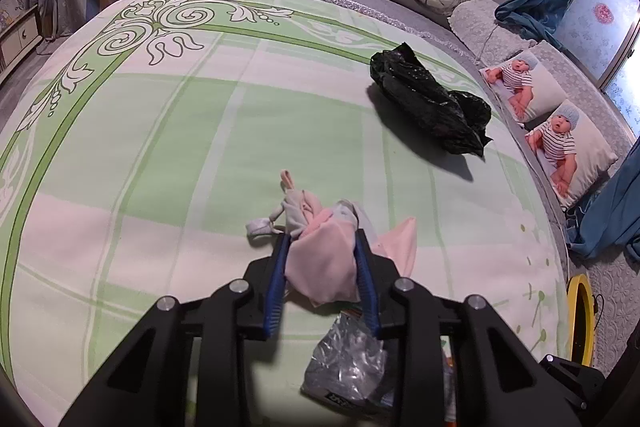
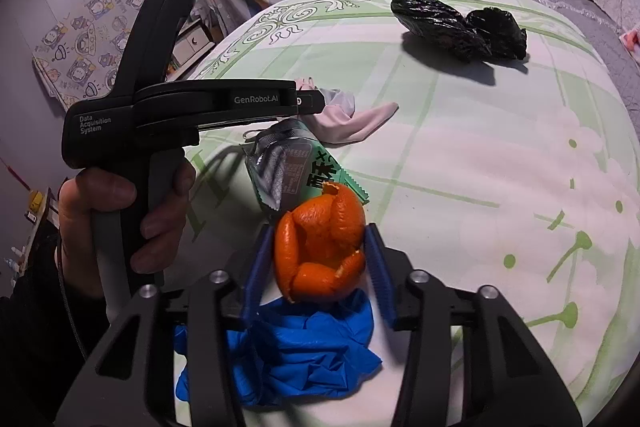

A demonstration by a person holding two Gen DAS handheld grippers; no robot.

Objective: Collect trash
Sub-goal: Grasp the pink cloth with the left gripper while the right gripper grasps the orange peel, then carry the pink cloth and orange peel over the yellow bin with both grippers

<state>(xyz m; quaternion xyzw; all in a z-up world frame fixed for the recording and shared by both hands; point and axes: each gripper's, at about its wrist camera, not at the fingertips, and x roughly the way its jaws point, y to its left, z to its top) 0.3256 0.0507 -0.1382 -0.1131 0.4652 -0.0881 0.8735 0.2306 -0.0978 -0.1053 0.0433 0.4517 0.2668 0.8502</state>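
On the green-patterned bed [image 1: 160, 131], the left gripper [image 1: 322, 259] jaws pinch a soft pink-and-grey cloth bundle [image 1: 320, 259]; the right gripper [image 2: 320, 259] squeezes a curled orange peel [image 2: 322, 251], light and springy. A crumpled black plastic bag [image 2: 460, 25] lies toward the far edge.

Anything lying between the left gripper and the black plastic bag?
No. In the left wrist view, past the pink cloth held by the left gripper, only bare green-patterned bedspread stretches to the black plastic bag.

Glossy crinkled black plastic bag [image 1: 430, 107], matt cotton bedsheet [image 1: 160, 147]
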